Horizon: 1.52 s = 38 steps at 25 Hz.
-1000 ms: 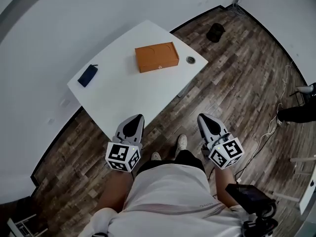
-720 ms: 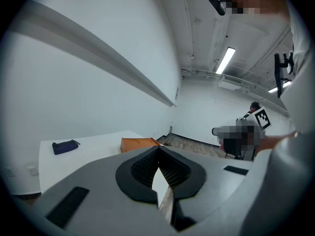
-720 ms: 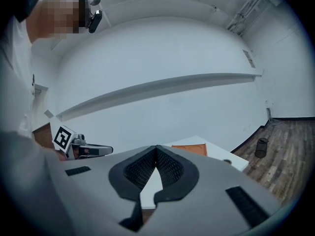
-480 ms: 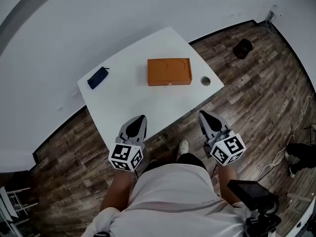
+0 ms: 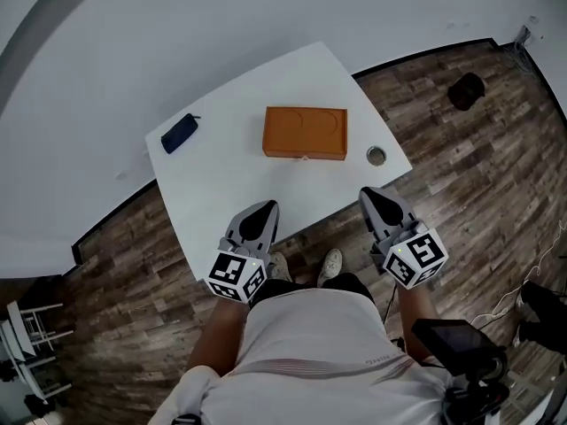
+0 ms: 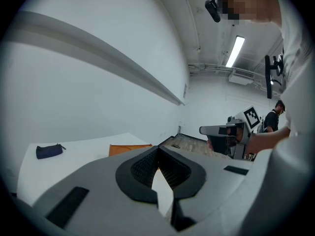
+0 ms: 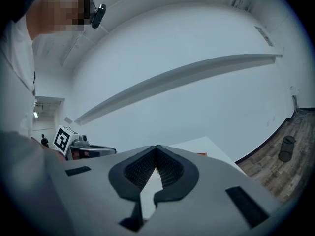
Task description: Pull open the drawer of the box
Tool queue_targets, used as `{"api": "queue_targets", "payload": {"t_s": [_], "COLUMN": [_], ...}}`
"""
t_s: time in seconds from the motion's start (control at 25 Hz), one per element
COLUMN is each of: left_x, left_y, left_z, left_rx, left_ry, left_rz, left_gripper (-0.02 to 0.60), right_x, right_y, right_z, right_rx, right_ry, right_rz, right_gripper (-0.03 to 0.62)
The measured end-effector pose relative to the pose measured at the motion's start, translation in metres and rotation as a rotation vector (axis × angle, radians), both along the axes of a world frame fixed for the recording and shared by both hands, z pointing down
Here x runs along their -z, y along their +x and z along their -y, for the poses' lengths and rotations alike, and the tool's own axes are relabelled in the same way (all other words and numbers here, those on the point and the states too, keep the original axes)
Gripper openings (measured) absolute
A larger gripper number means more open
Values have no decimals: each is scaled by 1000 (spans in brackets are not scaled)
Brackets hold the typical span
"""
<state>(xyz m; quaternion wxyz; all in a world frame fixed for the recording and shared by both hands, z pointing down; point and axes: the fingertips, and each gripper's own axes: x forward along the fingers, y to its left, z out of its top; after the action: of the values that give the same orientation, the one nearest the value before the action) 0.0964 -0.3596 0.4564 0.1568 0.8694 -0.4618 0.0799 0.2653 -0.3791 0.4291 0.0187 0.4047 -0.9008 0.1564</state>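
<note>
Roughly midway across the white table (image 5: 230, 180) lies the orange box (image 5: 305, 133), flat and well apart from both grippers. A dark blue pouch (image 5: 179, 133) sits near the table's left corner, and a round hole (image 5: 376, 156) is just right of the box. The left gripper (image 5: 263, 209) and right gripper (image 5: 370, 195) hover by the table's near edge, jaws pressed together on nothing.

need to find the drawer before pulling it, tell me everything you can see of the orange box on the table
The orange box is a flat rectangular slab, cardboard-like, with curved outlines on its top. It lies flat on the white table, toward its far right part. A small pale tab shows at the middle of its near edge, perhaps the drawer pull; the drawer looks shut. Only the table touches it.
</note>
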Motion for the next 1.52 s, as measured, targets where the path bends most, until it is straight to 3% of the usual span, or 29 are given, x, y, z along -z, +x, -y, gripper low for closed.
{"api": "queue_targets", "payload": {"t_s": [0.12,0.48,0.68,0.96,1.12,1.32,1.52], "left_x": [-9,-54,-79,-140,-177,-215,-232], "left_y": [7,19,26,42,52,49,56], "left_z": [12,62,79,109,122,142,148], "left_rx": [-21,-60,-61,-84,-66,41,59], "left_ry": [1,-95,-141,-272,-362,-436,-495], "left_rz": [15,54,81,165,197,221,214], "left_gripper": [11,19,67,195,224,221,213], "right_x": [-8,-28,-38,-41,-48,-61,-67], "right_y": [-4,-1,-1,-5,7,19,29], "right_z": [0,-4,-7,-1,-3,-6,-2], "right_rx": [6,-55,-69,-66,-82,-93,-96], "right_ry": [-17,-89,-119,-121,-144,-185,-208], "right_rz": [8,-39,-46,-62,-79,-100,-104], "right_gripper": [-2,-2,-2,-2,-2,-2,-2]}}
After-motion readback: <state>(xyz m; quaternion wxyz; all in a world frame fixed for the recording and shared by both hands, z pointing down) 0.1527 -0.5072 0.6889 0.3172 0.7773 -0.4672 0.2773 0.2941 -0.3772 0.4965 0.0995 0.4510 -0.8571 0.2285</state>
